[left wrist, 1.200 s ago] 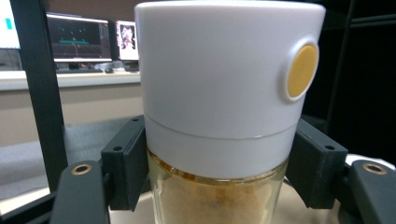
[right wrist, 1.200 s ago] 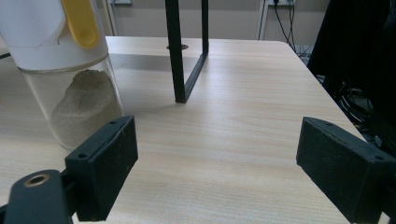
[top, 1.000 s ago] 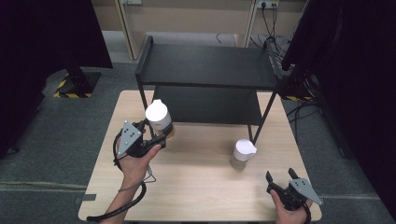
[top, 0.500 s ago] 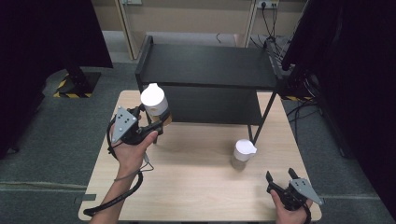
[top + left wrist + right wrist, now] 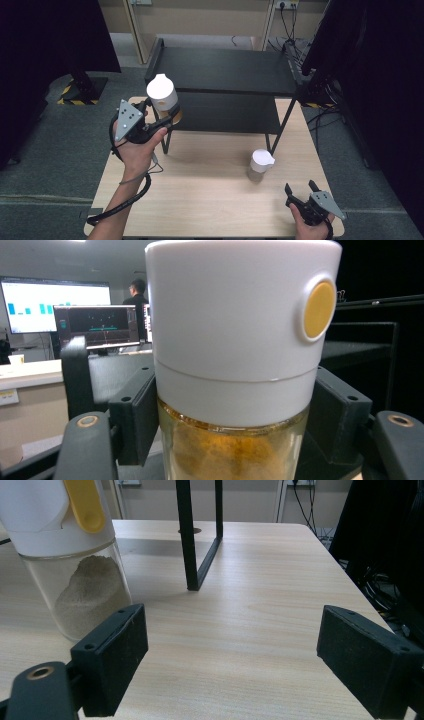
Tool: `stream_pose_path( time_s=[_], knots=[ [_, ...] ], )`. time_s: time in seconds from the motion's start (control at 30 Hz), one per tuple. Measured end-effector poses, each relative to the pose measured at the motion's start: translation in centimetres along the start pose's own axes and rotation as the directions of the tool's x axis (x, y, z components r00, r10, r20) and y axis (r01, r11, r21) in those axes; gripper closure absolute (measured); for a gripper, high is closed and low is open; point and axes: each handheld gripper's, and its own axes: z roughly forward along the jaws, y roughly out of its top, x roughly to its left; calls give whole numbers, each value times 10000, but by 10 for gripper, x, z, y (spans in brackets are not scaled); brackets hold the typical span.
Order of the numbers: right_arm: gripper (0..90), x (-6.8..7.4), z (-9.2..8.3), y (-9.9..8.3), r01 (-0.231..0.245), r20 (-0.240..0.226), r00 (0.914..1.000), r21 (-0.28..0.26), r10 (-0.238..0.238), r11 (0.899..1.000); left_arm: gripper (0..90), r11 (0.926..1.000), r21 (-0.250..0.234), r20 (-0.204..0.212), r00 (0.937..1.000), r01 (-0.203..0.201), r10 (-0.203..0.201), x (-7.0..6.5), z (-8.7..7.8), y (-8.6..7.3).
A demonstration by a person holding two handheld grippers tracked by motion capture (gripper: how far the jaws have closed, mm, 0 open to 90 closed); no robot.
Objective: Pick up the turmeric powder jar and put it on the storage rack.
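Note:
My left gripper (image 5: pixel 162 116) is shut on a glass jar with a white lid (image 5: pixel 162 93) and yellow-orange powder inside, held up in the air at the front left corner of the black shelf (image 5: pixel 225 70). In the left gripper view the jar (image 5: pixel 235 365) sits upright between both jaws, its lid showing a yellow button. A second jar (image 5: pixel 261 164) with a white lid and pale grey powder stands on the wooden table (image 5: pixel 210 200), near the shelf's front right leg. My right gripper (image 5: pixel 301 192) rests open at the table's front right; the second jar (image 5: pixel 70 565) stands ahead to its left.
The black two-level shelf stands across the back half of the table, its front right leg (image 5: pixel 186 535) close by the standing jar. The table's right edge (image 5: pixel 327 180) lies just beside my right gripper. Dark curtains and cables surround the table.
My left gripper has lifted the jar off the table and carried it up and away, toward the shelf's front left corner. The right gripper and the second jar have stayed still.

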Motion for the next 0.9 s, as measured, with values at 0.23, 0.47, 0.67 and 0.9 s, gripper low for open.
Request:
stream_pose_path(
  time_s=[0.23, 0.47, 0.67, 0.9],
  knots=[
    [132, 0, 0, 0, -32, -10, 10000, -11, 32, 10000, 303, 9999, -116, -31, 10000, -49, 48, 3, 9, 19],
    [132, -1, 0, 0, -45, -11, 10000, -14, 45, 10000, 303, 9997, -236, -142, 9999, -58, 54, 5, 19, 31],
    [132, -1, 0, -1, -101, -28, 9999, -43, 101, 9999, 303, 9996, -273, -197, 9998, -87, 81, 6, 29, 39],
    [133, -1, 0, 0, -95, -37, 9999, -25, 95, 10000, 303, 9995, -295, -292, 9995, -100, 91, 7, 37, 47]
  ],
)
